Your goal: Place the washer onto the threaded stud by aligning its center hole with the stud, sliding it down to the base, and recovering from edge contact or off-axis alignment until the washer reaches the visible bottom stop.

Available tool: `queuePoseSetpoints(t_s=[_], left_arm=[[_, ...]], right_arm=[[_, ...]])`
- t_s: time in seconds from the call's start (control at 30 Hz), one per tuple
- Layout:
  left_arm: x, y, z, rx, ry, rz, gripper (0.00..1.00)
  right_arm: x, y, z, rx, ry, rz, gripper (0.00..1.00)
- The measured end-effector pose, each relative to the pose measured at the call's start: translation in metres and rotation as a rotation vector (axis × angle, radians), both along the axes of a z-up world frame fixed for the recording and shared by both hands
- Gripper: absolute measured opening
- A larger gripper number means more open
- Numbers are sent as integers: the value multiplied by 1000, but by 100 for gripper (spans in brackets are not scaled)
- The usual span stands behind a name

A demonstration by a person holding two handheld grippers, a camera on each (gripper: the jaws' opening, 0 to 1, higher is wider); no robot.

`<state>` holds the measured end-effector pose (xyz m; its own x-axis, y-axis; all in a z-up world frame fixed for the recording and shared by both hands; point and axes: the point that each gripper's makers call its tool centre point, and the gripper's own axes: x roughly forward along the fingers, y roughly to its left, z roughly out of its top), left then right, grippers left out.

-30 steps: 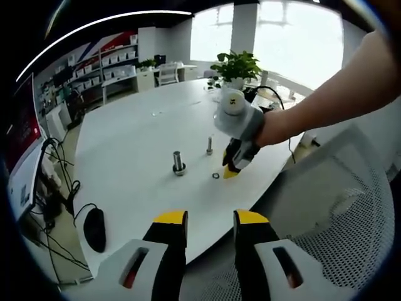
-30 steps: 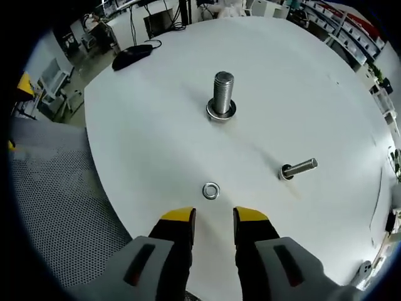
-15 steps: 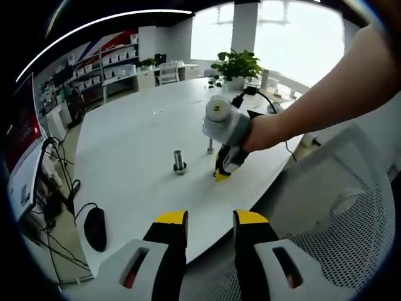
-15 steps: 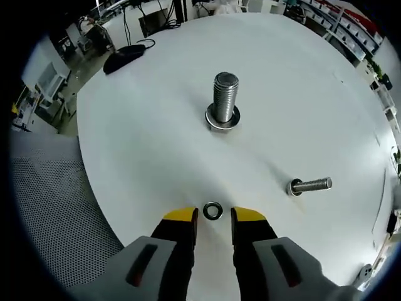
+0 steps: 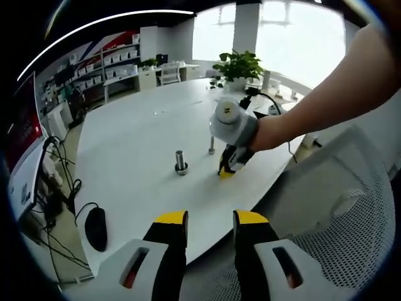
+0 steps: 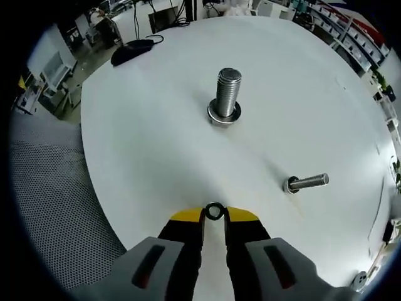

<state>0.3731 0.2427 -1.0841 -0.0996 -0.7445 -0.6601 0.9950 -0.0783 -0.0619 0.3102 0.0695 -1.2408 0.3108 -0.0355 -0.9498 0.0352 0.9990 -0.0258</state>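
In the right gripper view a small steel washer [image 6: 214,211] sits between my right gripper's [image 6: 214,216] yellow tips, which are shut on it just above the white table [image 6: 144,144]. Straight ahead stands the large threaded stud [image 6: 228,93], upright, with a ring at its base. A thinner stud [image 6: 307,182] stands to the right. In the left gripper view my left gripper [image 5: 210,219] hangs open and empty off the table's near edge. There, the right gripper [image 5: 225,169], held by a person's hand, touches down beside the large stud [image 5: 181,162] and the thin stud [image 5: 212,145].
A black mouse [image 5: 95,229] lies near the table's [image 5: 125,138] left edge, also seen as the mouse [image 6: 131,51] at the far side. A mesh chair [image 5: 338,207] stands close on the right. A potted plant [image 5: 237,66] and cables sit at the table's far end.
My right gripper moved forward around the washer and its jaws narrowed onto it. The left gripper has held still and stayed open.
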Motion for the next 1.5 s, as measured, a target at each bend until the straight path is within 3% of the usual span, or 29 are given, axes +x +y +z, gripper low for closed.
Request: queuePoseSetpoints(t_s=[0.2,0.33,0.37,0.8,1.27,1.5], left_arm=[[0,0,1,-2,2,5,27],[0,0,0,-4,5,6,27],[0,0,1,-2,3,7,27],[1,0,1,0,0,15,27],[2,1,-2,12,-4,16,27],[2,0,-2,11,-5,20,27]], right_arm=[[-8,4,2,22,41,45,17],[-5,4,-1,14,88,216,18],[-5,3,-2,15,93,224,18],[-5,-1,-5,4,135,258,16],[-7,5,-2,-40,243,260,15],[-10,6,-2,-40,191,209,15]])
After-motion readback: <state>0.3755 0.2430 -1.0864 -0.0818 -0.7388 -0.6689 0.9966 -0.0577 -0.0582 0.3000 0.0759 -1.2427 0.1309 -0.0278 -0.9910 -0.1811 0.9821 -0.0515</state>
